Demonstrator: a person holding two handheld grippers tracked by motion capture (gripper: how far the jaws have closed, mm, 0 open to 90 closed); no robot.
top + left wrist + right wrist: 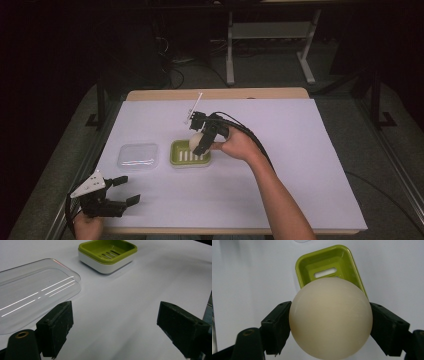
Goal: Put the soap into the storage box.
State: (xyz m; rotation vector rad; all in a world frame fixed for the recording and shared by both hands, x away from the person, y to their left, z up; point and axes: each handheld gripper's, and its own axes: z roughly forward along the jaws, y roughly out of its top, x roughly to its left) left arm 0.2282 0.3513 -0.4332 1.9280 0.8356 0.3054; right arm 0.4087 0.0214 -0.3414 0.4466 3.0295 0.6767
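While the person is working at the white-covered table (300, 165), the scene is reading like this:

Right gripper (201, 141): its two black jaws are pressing against opposite sides of a smooth, cream-white round ball (330, 317), gripping it; in the high view the gripper is hanging over the near right part of the dish.

Cream ball: it is sitting between the jaws above the lime-green plastic soap dish with a slotted floor and white base (189, 153), not touching it as far as the right gripper view is showing.

Soap dish: it is standing near the table's middle, open side up.

Left gripper (124, 191): it is resting at the near left corner, jaws spread wide, holding nothing.

Clear plastic rectangular lid (32, 297): it is lying flat just left of the dish, apart from it.
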